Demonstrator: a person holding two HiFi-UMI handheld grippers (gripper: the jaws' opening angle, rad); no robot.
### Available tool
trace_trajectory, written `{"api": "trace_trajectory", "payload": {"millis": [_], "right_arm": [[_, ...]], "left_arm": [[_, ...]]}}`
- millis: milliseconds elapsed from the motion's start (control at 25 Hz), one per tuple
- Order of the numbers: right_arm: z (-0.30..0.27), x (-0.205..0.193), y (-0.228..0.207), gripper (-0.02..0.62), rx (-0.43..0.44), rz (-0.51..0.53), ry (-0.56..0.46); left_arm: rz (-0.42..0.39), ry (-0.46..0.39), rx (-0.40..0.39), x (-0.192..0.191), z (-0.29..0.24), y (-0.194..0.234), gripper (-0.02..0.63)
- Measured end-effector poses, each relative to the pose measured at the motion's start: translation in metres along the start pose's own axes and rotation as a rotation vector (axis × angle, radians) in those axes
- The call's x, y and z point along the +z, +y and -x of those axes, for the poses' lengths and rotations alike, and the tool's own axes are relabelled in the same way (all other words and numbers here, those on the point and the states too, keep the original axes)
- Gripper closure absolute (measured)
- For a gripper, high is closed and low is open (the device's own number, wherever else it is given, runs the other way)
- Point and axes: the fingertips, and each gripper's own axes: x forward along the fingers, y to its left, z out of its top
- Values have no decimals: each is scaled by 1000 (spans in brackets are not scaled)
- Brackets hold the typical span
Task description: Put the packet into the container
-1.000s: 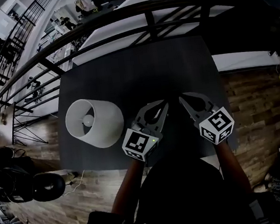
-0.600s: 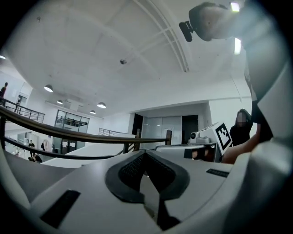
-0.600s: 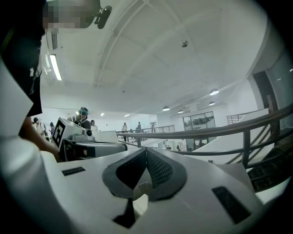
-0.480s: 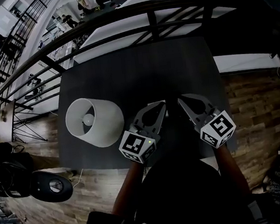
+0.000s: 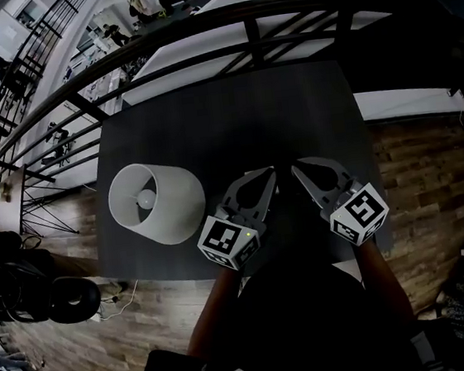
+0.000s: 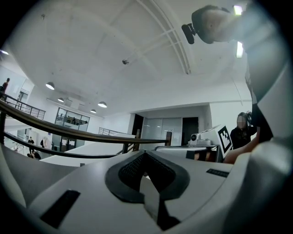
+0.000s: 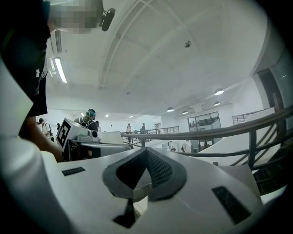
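Observation:
A white round container [image 5: 157, 203] stands open on the left part of the dark table [image 5: 224, 115]. No packet shows in any view. My left gripper [image 5: 270, 170] hovers level over the table's near middle, just right of the container, its jaws shut with nothing between them. My right gripper [image 5: 295, 167] is beside it, tips almost meeting the left's, also shut and empty. In the left gripper view the left gripper [image 6: 145, 153] shows closed jaws against the ceiling and hall. The right gripper view shows the right gripper [image 7: 146, 151] the same way.
A dark metal railing [image 5: 198, 35] curves behind the table's far edge, with a drop to a lower floor beyond. Wood flooring [image 5: 430, 166] lies right of the table. Dark gear [image 5: 27, 287] sits on the floor at the lower left. The other gripper's marker cube [image 6: 224, 137] shows at the right.
Both grippers have stayed almost in place, the left one's cube rolling slightly. A dark round object on the floor at the lower left has shifted.

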Motion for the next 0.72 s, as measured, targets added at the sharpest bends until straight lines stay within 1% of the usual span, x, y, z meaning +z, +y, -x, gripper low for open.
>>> {"api": "trace_trajectory", "payload": {"millis": [120,280,720], "right_arm": [[-1,1,0,591,2,3,4],[-2,-1,0,591,14,17,14],[-1,-9,-1,591,11,2,26]], "left_arm": [[10,4,-3,-1,-1,1,597],[4,3,-5,1,-2,0,597],[-4,6,-5,-6,-2,-1,598]]}}
